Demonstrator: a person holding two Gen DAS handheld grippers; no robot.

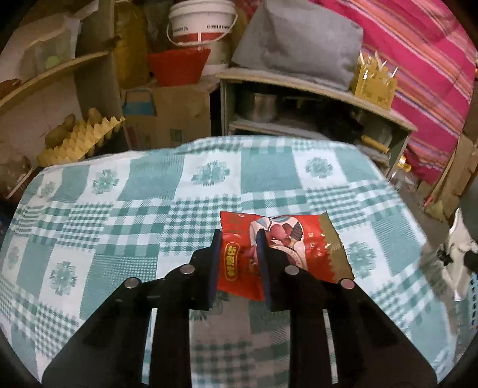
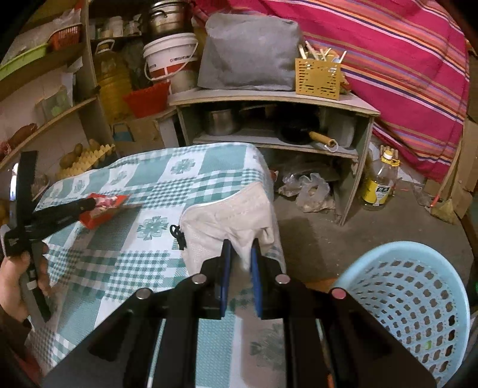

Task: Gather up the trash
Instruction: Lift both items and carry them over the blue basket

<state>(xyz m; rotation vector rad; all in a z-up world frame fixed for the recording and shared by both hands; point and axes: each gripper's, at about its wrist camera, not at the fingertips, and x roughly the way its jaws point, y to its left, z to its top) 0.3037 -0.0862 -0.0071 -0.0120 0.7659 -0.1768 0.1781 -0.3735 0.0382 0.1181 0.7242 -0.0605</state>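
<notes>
A red snack wrapper [image 1: 280, 247] lies on the teal checked tablecloth [image 1: 149, 209]. My left gripper [image 1: 239, 235] is shut on the wrapper's left part; it also shows in the right wrist view [image 2: 89, 204] with the wrapper [image 2: 104, 207] in its tips. My right gripper [image 2: 240, 247] is shut on a white face mask [image 2: 230, 218] with a black ear loop, held at the table's right edge. A light blue perforated plastic basket [image 2: 418, 292] stands on the floor to the right, below my right gripper.
Behind the table stands a low grey shelf [image 2: 269, 98] with pots, a grey bag and a yellow holder. A white bucket [image 1: 200, 21], a cardboard box [image 1: 167, 113], egg trays [image 1: 80, 140] and an oil bottle [image 2: 379, 182] crowd the floor.
</notes>
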